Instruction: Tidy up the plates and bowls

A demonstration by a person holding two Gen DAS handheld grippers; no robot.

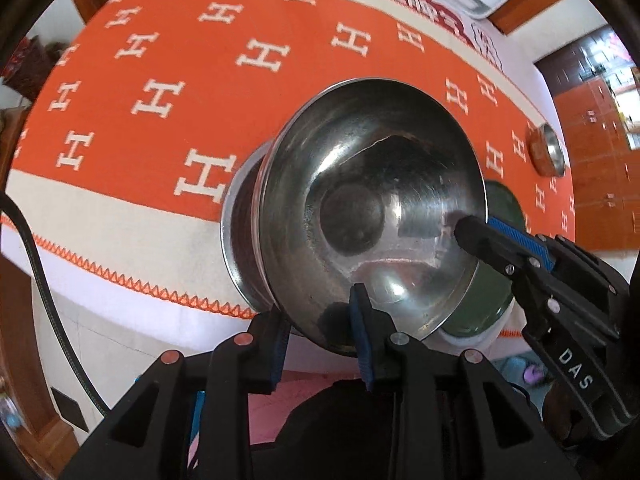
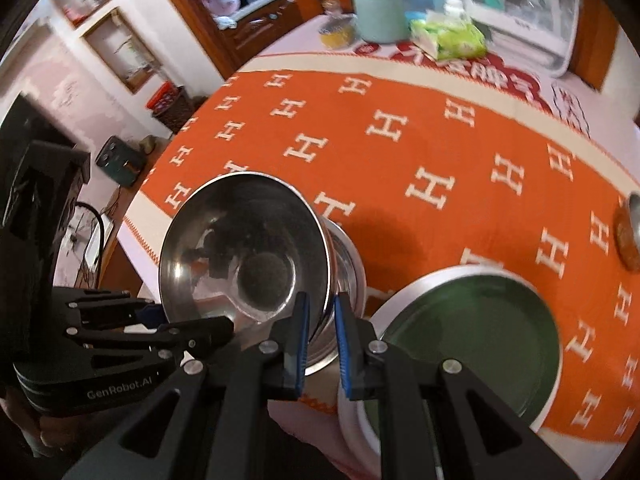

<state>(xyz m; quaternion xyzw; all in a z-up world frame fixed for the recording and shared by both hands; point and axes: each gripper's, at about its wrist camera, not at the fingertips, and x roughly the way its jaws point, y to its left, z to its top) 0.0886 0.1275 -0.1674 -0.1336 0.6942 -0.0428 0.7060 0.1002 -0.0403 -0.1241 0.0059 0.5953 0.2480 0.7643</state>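
Left wrist view: the left claw [image 1: 320,336] straddles the steel bowl's [image 1: 372,216] near rim, pinch unclear; the right claw [image 2: 322,334] pinches the opposite rim. Both should lower it level into the second bowl [image 1: 240,232] on the worktop [image 1: 160,80], beside the green plate [image 2: 472,344].

The orange cloth [image 2: 400,160] lies bare across the frame's middle. At lower centre the tilted steel bowl [image 2: 244,248] and green plate [image 2: 472,344] crowd the near edge. A tissue pack [image 2: 448,38] and canister [image 2: 378,14] line the top.
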